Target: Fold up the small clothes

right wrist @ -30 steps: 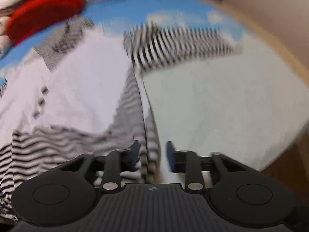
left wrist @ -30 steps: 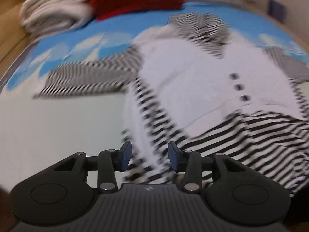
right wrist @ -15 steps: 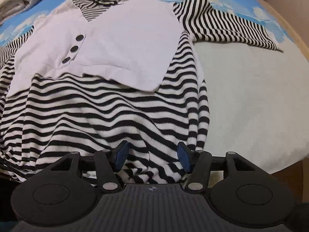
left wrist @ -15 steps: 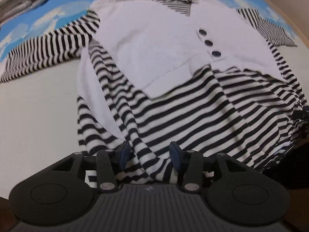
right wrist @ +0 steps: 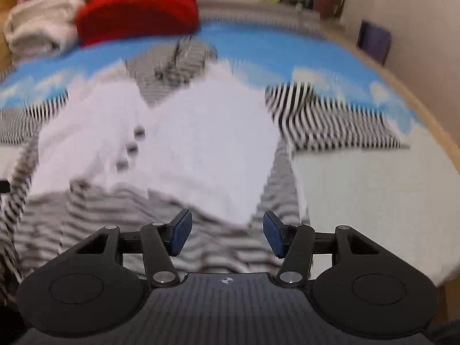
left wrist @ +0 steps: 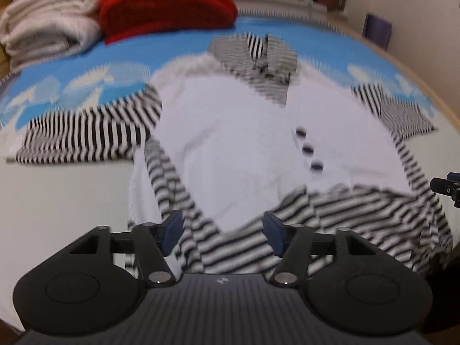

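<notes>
A small sweater with a white front panel [left wrist: 244, 143], black-and-white striped sleeves, collar and hem, and three dark buttons [left wrist: 309, 149] lies flat, sleeves spread, on the bed. My left gripper [left wrist: 221, 231] hovers over the striped lower-left hem [left wrist: 207, 247]. Its jaws are opening wide and the blue pads press on nothing. My right gripper [right wrist: 227, 231] hangs open over the lower-right hem [right wrist: 218, 247] of the same sweater [right wrist: 201, 143], with the cloth below its pads, not pinched. Both views are motion-blurred.
The sheet [left wrist: 86, 66] is blue with white clouds at the far side and pale near me. Folded cream towels [left wrist: 49, 20] and a red folded cloth [left wrist: 169, 5] sit at the back left. A wooden bed edge [right wrist: 431, 120] runs along the right.
Both cameras have drawn back and tilted up from the striped hem, so the whole sweater and the back of the bed show. The left jaws have spread wider.
</notes>
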`<state>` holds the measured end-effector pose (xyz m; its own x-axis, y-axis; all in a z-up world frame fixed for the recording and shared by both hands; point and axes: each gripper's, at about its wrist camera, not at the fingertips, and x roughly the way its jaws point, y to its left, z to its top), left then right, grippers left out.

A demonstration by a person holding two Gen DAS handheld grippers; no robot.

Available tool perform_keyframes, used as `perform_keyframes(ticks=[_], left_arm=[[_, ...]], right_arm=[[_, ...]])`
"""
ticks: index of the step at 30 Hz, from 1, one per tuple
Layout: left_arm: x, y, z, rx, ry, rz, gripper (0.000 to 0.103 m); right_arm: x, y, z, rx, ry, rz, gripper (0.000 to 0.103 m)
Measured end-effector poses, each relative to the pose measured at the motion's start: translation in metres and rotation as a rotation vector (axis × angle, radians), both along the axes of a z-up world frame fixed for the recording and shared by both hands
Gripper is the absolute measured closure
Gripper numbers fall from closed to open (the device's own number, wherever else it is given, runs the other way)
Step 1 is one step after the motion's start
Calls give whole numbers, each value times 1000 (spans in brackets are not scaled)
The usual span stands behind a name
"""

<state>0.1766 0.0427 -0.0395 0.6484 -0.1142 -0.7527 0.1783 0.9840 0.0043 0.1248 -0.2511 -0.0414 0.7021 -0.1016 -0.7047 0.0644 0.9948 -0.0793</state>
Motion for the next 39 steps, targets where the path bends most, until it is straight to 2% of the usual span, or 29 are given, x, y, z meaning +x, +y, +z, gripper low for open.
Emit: perform_keyframes(ticks=[5, 9, 14, 20, 23, 26, 29, 31, 34, 35, 38, 39], left_arm=[[3, -7, 13, 33, -131, 19, 23], [6, -4, 16, 57, -139, 30, 23], [9, 2, 15, 77, -146, 87, 22], [12, 17, 10, 48, -118, 147, 23], [8, 18, 12, 90, -155, 160, 23], [5, 23, 17, 119, -197, 189, 24], [14, 35, 22, 129, -146, 204, 38], [31, 45, 25, 172, -64, 214, 68], [60, 64, 34, 192, 7, 229, 79], [72, 72, 39, 187, 17, 239, 79], [100, 96, 48, 179, -21, 282, 79], [110, 108, 48, 172, -41, 313, 79]], right_arm=[[3, 0, 17, 42, -127, -21, 45], [8, 1, 17, 43, -166, -38, 40], [13, 5, 12, 26, -153, -52, 38], [19, 10, 8, 36, -116, -44, 38], [21, 14, 8, 47, -107, -30, 38], [21, 19, 10, 14, -116, -30, 38], [22, 21, 13, 30, -113, -49, 38], [22, 20, 17, 59, -112, -65, 38], [21, 21, 22, 96, -114, -62, 38], [20, 22, 23, 97, -115, -52, 39], [18, 26, 30, 86, -124, -3, 51], [18, 27, 32, 77, -126, 12, 58]])
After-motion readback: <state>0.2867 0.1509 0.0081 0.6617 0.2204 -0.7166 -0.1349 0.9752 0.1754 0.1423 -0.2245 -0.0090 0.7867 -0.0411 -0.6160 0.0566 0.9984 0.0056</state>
